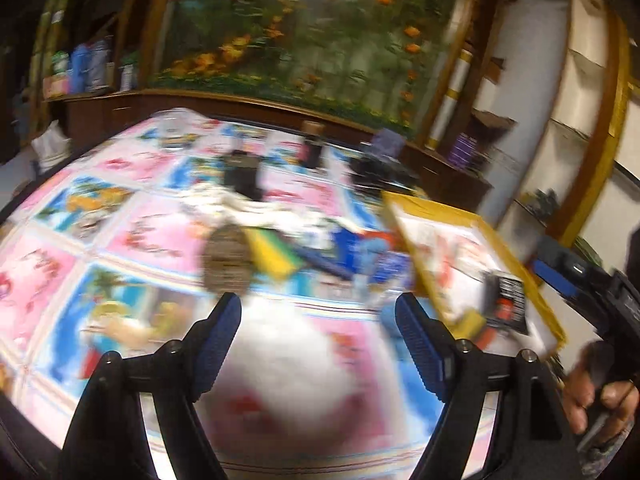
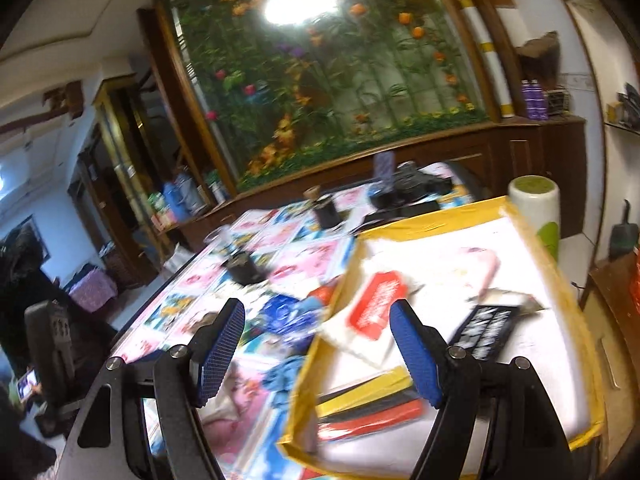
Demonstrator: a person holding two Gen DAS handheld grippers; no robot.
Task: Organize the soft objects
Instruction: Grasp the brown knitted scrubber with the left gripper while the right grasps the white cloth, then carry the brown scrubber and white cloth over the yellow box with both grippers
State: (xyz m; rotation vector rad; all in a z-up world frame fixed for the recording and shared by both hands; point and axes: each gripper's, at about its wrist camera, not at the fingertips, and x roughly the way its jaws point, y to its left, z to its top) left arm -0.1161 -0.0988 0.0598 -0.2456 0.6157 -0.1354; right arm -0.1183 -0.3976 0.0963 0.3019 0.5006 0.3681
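Right wrist view: the soft objects are split between two places. Several already lie in the yellow-rimmed tray (image 2: 532,240) that fills the lower right of the frame: a white packet with a red label (image 2: 372,312) at its left, a pale pink flat item (image 2: 476,272) above centre, a black patterned piece (image 2: 486,330) to the right, and a stack of yellow, black and red sponge strips (image 2: 368,408) at the bottom. Outside the tray, just left of its rim, a blue crumpled cloth (image 2: 288,316) and some white fabric lie on the patterned tablecloth (image 2: 248,272).

In the left wrist view that loose pile sits mid-frame: a yellow-and-green sponge (image 1: 272,256), blue and red pieces (image 1: 360,248) and a brownish round pad (image 1: 226,260), blurred by motion.

My judgement is that the sorting is partly done, with the table pile left to move.

The right gripper (image 2: 316,344) is spread wide and empty above the tray's left rim. The left gripper (image 1: 318,340) is likewise spread and empty, near the pile. A green-capped white canister (image 2: 534,212) stands behind the tray.
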